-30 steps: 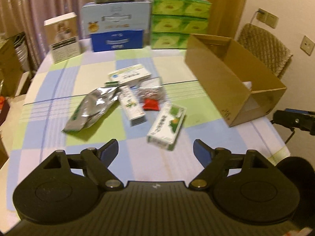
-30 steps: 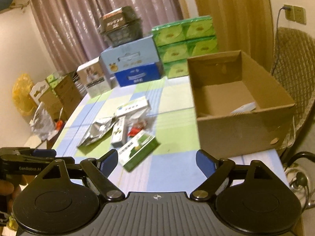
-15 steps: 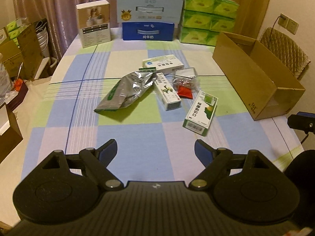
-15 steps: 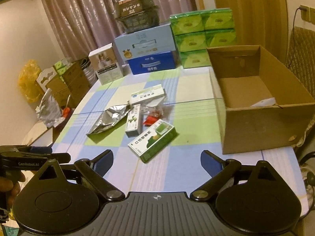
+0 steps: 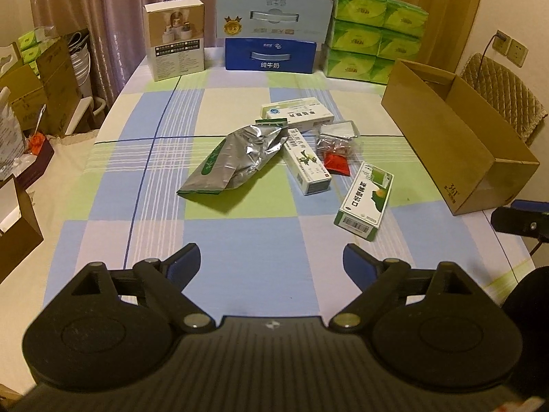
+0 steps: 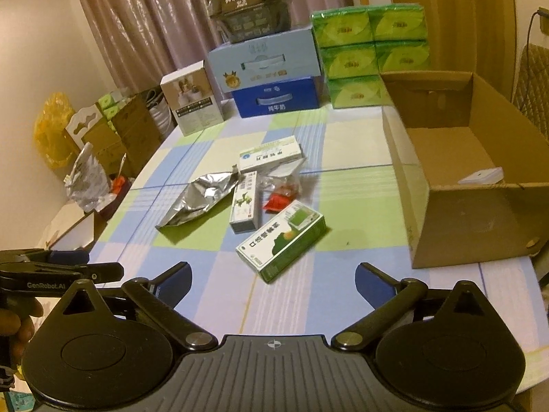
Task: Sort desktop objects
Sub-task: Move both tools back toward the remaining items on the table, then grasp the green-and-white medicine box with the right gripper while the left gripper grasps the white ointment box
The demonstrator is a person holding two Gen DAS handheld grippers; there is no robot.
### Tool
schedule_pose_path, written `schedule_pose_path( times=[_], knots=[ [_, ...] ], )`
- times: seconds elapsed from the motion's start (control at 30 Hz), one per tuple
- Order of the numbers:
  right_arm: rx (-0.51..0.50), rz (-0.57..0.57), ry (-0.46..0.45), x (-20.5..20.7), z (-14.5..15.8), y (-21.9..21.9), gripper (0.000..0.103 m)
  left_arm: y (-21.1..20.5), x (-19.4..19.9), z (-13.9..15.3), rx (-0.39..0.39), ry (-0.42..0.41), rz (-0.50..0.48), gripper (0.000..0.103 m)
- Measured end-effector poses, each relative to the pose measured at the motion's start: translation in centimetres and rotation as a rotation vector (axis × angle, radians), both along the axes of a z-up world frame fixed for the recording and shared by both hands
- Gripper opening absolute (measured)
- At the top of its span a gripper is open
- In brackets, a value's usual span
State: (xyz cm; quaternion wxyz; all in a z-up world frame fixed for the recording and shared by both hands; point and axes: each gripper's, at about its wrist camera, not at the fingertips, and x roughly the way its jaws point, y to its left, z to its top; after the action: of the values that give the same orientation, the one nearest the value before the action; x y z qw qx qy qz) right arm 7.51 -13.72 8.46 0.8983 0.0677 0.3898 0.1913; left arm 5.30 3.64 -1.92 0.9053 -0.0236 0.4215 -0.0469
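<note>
Both tongs, left gripper (image 5: 272, 259) and right gripper (image 6: 272, 279), have just been opening wide, nothing between them. The reach is only starting; the green box (image 6: 283, 242) just ahead of the right one looks the natural first pick.

Home dining room suggested: table covered by checked tablecloth (image 5: 240, 247), curtains (image 6: 144, 17) drawn behind, cushioned chair (image 5: 501, 92), milk cartons (image 5: 271, 55) and tissue packs (image 5: 374, 44) stacked.

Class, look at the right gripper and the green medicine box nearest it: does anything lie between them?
No. Only bare tablecloth separates the open right gripper from the green medicine box; the other items lie beyond it.
</note>
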Motion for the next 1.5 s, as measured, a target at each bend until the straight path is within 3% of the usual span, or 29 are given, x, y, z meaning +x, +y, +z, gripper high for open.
schedule_pose_path(
  times=[0.5, 0.83, 1.17, 1.23, 1.37, 1.5],
  knots=[
    [0.0, -0.002, 0.061, 2.6, -2.7, 3.0, 0.101, 1.6, 1.7, -1.5, 0.025, 0.023, 0.006, 0.09],
    [-0.005, -0.049, 0.111, 5.4, -6.1, 4.6, 0.101, 2.3, 4.0, -2.7, 0.048, 0.036, 0.003, 0.09],
    [-0.026, -0.119, 0.086, 7.2, -9.1, 6.9, 0.1, 2.3, 6.7, -3.9, 0.031, 0.037, 0.02, 0.09],
    [-0.028, -0.132, 0.076, 7.6, -9.4, 7.5, 0.098, 2.3, 7.2, -4.2, 0.031, 0.04, 0.019, 0.09],
    [-0.038, -0.169, 0.089, 8.8, -10.3, 8.3, 0.082, 2.1, 8.1, -4.6, 0.03, 0.044, 0.014, 0.091],
    [-0.066, -0.19, 0.1, 9.8, -11.2, 8.8, 0.08, 2.0, 8.7, -5.1, 0.025, 0.047, 0.02, 0.091]
  ],
)
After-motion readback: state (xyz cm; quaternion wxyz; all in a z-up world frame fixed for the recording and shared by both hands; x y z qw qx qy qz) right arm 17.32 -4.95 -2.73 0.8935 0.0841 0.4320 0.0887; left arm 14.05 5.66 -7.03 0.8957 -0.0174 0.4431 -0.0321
